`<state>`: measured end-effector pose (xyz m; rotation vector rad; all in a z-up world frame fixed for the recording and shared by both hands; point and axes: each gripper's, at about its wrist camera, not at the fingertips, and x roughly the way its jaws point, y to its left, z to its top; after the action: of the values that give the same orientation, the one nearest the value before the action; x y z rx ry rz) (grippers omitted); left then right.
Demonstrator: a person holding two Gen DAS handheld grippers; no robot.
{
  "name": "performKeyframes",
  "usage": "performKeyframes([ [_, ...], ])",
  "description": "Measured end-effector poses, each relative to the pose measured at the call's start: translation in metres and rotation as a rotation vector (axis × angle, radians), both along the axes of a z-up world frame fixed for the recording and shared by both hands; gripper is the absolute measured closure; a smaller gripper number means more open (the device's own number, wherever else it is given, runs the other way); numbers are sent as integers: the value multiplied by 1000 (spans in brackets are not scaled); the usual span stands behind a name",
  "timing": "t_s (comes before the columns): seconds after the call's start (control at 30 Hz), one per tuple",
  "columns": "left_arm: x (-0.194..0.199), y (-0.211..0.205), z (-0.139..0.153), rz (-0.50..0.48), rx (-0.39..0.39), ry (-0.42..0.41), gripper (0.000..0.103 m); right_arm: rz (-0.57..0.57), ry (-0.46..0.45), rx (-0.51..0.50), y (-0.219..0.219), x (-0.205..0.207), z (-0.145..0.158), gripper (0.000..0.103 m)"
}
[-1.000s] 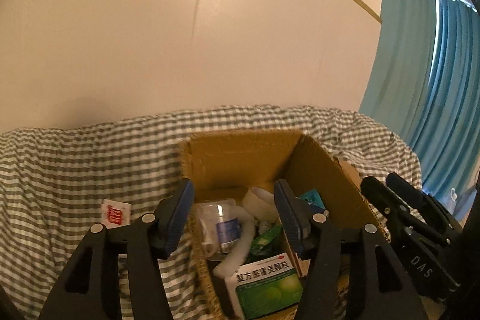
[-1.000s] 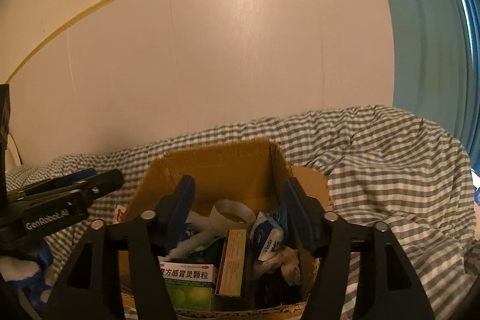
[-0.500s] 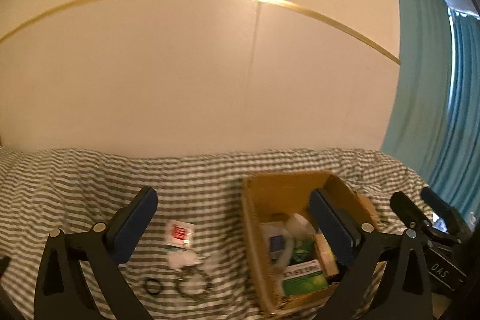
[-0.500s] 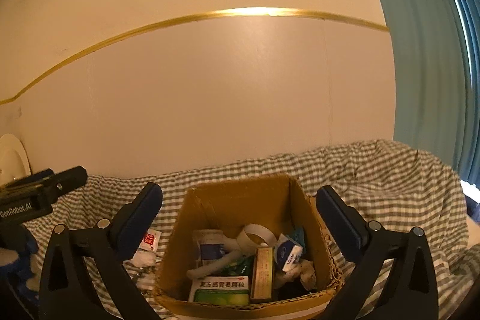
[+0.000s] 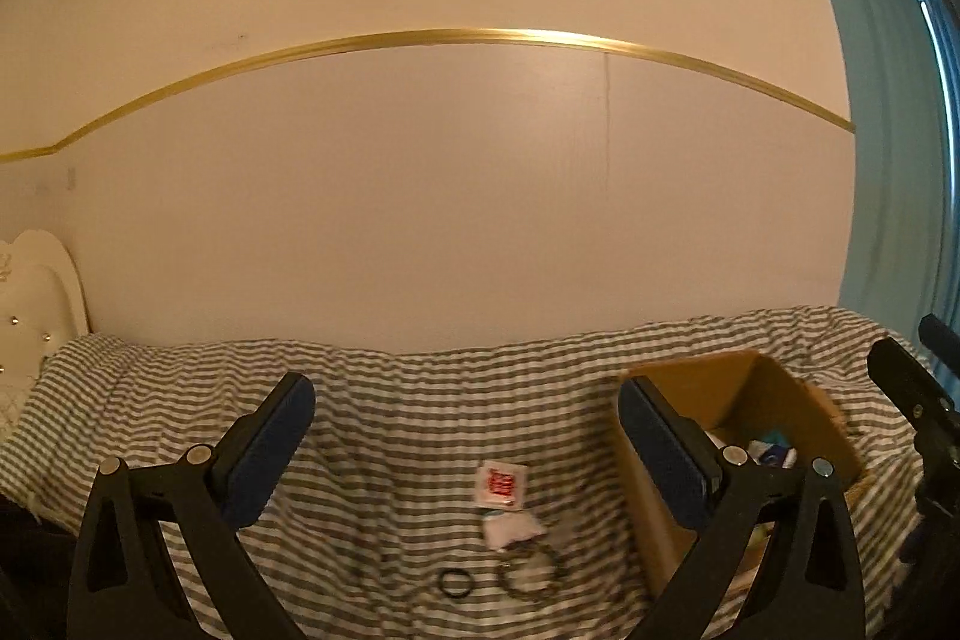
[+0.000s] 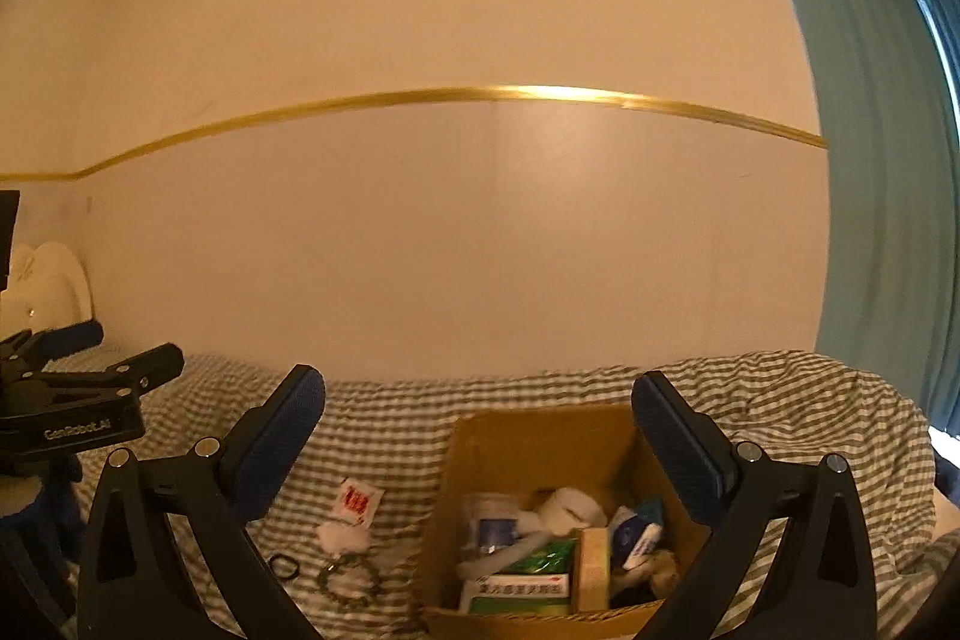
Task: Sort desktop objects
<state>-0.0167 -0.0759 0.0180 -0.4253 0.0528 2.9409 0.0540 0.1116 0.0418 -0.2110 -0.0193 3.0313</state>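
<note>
Standing open on a grey-and-white checked cloth, a brown cardboard box serves as the landmark for everything else. Inside the box lie a green-and-white medicine carton at the near wall, a narrow tan carton just right of it, a clear bottle with a blue label toward the left wall, a white roll of tape near the middle, and a small blue-and-white packet toward the right wall. Left of the box, on the cloth, rest a white sachet with red print, a white crumpled wad just in front of it, a black hair band and a beaded bracelet nearest the cameras. The left gripper hovers to the left of the box, its blue-padded jaws spread wide apart with nothing between them but the cloth and the loose items beyond. The right gripper faces the box directly, jaws likewise spread wide and empty. Behind the box rises a pale wall with a gold trim line, and to the box's right hangs a teal curtain.
</note>
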Motion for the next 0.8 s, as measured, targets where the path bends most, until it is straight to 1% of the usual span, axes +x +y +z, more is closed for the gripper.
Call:
performKeyframes([
  [0.07,-2,-7,-5,13,-4,-6,0,26,-21,2,-9,-4,-5,0],
  [0.13,-8,-14,-14,22,-16,-31,0,44,-42,6,-18,-9,-12,0],
  [0.27,-16,-25,-29,48,-37,-50,0,76,-63,26,-34,-17,-24,0],
  [0.4,-27,-34,-42,28,-15,-122,0,112,-87,44,-46,-24,-37,0],
  [0.5,-38,-34,-56,9,-31,-177,0,138,-112,55,-55,-31,-49,0],
  [0.57,-42,-34,-65,-4,-41,-197,0,153,-131,57,-61,-38,-58,0],
  [0.63,-49,-34,-77,-18,-49,-225,4,176,-157,59,-66,-44,-67,5],
  [0.67,-52,-34,-81,-23,-50,-236,11,188,-171,61,-68,-47,-71,13],
  [0.7,-58,-34,-88,-26,-54,-256,20,197,-185,66,-71,-50,-76,19],
  [0.73,-62,-34,-94,-25,-60,-274,24,211,-205,75,-76,-54,-82,20],
  [0.77,-67,-34,-100,-27,-66,-291,28,223,-219,78,-78,-57,-87,24],
  [0.8,-71,-34,-106,-32,-71,-307,30,235,-235,80,-81,-61,-92,30],
])
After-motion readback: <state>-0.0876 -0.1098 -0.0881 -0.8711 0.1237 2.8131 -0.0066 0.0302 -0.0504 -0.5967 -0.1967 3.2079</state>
